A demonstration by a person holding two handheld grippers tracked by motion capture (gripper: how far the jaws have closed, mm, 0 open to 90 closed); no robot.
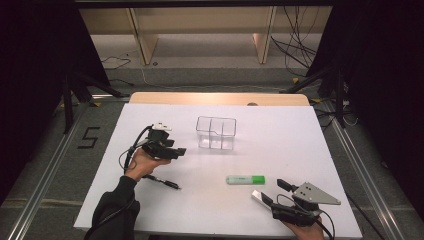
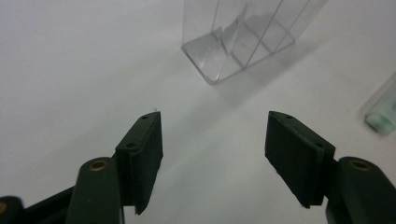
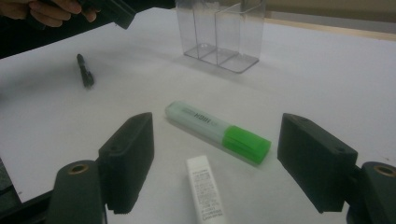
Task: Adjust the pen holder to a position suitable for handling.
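Observation:
A clear plastic organizer (image 1: 216, 133) with several compartments stands mid-table, empty. A green highlighter (image 1: 245, 179) lies flat toward the front right, with a small white stick-shaped item (image 1: 259, 196) just beyond its right end. A black pen (image 1: 162, 182) lies front left. My left gripper (image 1: 176, 148) hovers open left of the organizer (image 2: 243, 37), nothing between its jaws (image 2: 214, 126). My right gripper (image 1: 273, 191) is open near the front right corner. In its view (image 3: 215, 135), the highlighter (image 3: 217, 130) and white item (image 3: 205, 189) lie between and ahead of the jaws, untouched.
The white table (image 1: 280, 145) ends in a wooden strip at the far side. The pen (image 3: 85, 70) and organizer (image 3: 219, 32) show farther off in the right gripper view, with the other hand and gripper (image 3: 112, 9) at top left. Tripod legs and cables stand beyond the table.

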